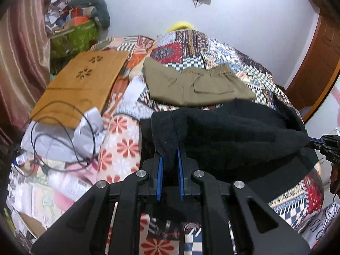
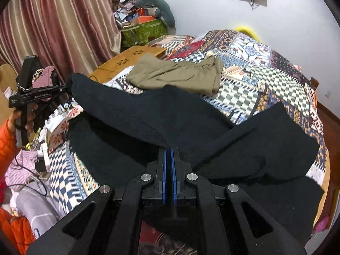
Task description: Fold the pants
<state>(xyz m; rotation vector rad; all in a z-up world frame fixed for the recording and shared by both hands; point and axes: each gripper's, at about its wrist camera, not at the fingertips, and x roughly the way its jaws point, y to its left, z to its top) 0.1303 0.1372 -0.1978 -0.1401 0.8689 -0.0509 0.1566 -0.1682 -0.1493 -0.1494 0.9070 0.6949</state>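
Black pants [image 1: 229, 131] hang stretched between my two grippers above the patchwork bed [image 1: 250, 63]. My left gripper [image 1: 170, 155] is shut on one end of the black pants; it also shows in the right wrist view [image 2: 69, 86], at the far left. My right gripper [image 2: 169, 150] is shut on the other end of the black pants [image 2: 161, 114]; it shows in the left wrist view [image 1: 312, 142] at the right edge. The lower part of the pants drapes onto the bed at the right [image 2: 276, 140].
Folded khaki pants [image 1: 197, 85] lie on the bed beyond the black pants. A wooden lap desk [image 1: 82, 85] sits at the left with a black cable [image 1: 63, 131] and crumpled cloth. A green box [image 2: 144, 31] and curtain [image 2: 53, 21] stand behind.
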